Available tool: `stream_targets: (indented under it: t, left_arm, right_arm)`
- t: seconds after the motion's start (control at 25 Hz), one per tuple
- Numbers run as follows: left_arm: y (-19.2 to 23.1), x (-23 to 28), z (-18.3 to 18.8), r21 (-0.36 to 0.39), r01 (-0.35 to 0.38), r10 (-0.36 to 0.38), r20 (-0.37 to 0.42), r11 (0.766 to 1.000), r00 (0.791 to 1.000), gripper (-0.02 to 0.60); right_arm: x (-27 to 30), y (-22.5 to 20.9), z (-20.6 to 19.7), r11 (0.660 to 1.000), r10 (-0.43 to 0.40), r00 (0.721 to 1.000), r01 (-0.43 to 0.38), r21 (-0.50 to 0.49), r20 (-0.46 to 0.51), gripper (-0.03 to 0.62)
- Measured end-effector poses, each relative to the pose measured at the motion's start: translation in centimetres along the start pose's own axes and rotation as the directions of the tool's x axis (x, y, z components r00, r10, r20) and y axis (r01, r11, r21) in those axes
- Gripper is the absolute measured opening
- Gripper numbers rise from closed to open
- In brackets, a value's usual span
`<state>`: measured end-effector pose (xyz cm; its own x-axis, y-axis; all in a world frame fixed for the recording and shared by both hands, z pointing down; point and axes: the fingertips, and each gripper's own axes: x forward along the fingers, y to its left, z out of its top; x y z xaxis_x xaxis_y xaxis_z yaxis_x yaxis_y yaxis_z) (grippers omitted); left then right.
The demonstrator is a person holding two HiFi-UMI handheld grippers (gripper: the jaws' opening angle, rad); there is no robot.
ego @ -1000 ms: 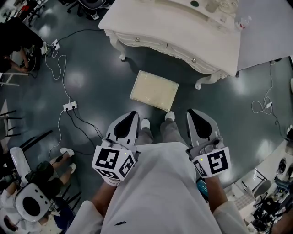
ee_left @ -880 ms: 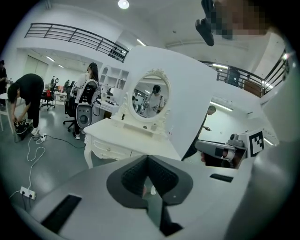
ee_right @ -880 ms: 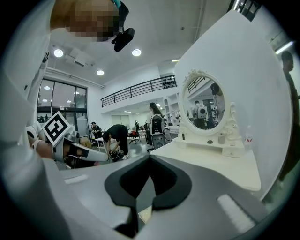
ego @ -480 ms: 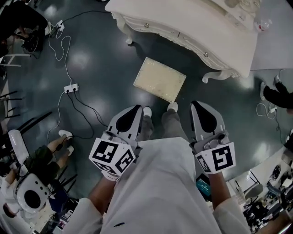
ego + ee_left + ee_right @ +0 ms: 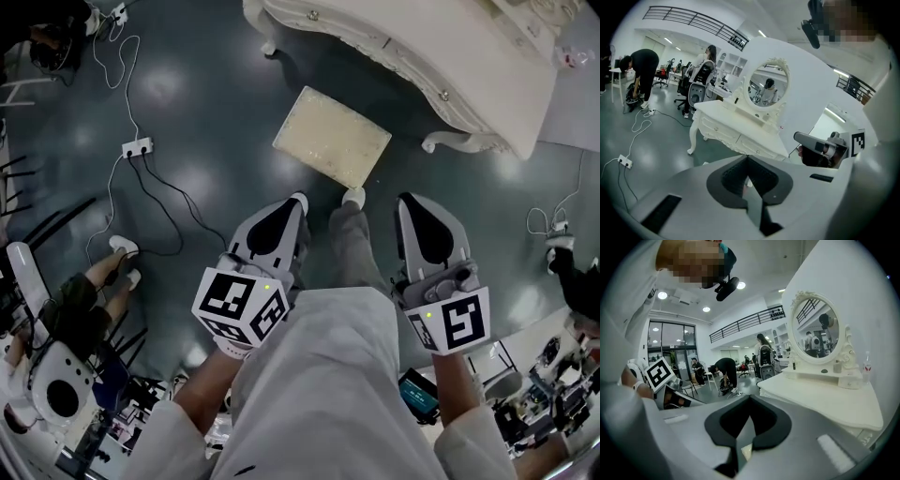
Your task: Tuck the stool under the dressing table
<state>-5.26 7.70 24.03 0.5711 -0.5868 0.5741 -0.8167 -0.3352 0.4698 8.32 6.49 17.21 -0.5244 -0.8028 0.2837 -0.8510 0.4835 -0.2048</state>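
The stool, with a flat cream cushion, stands on the dark floor just in front of the white dressing table, out from under it. In the head view my left gripper and right gripper hang side by side above my feet, short of the stool and touching nothing. Both are shut with nothing in them. The left gripper view looks over the shut left gripper at the dressing table and its oval mirror. From the right gripper I see the table top close by.
A power strip with trailing cables lies on the floor to the left. A seated person and a chair are at the lower left. A white panel stands beside the table. Other people work far back in the room.
Both grippers have sunk a little, still shut. In the head view the stool and dressing table have slid toward the upper right, and the stool now lies nearer the gripper tips.
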Motion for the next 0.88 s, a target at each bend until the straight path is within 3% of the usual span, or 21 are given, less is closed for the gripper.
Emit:
stream_targets:
  t: [0.28,0.88]
  left_arm:
    - [4.2,2.6,-3.6,-0.076,-0.091,0.089,-0.031,0.993,0.996,0.011]
    - [9.6,8.4,-11.3,-0.218,-0.191,0.175,-0.091,0.957,0.98,0.011]
  right_arm:
    - [1.8,-0.2,-3.0,0.998,0.061,0.998,-0.061,-0.005,-0.022,0.011]
    - [7.0,-2.5,-11.3,0.985,0.169,0.977,-0.17,0.003,-0.13,0.011]
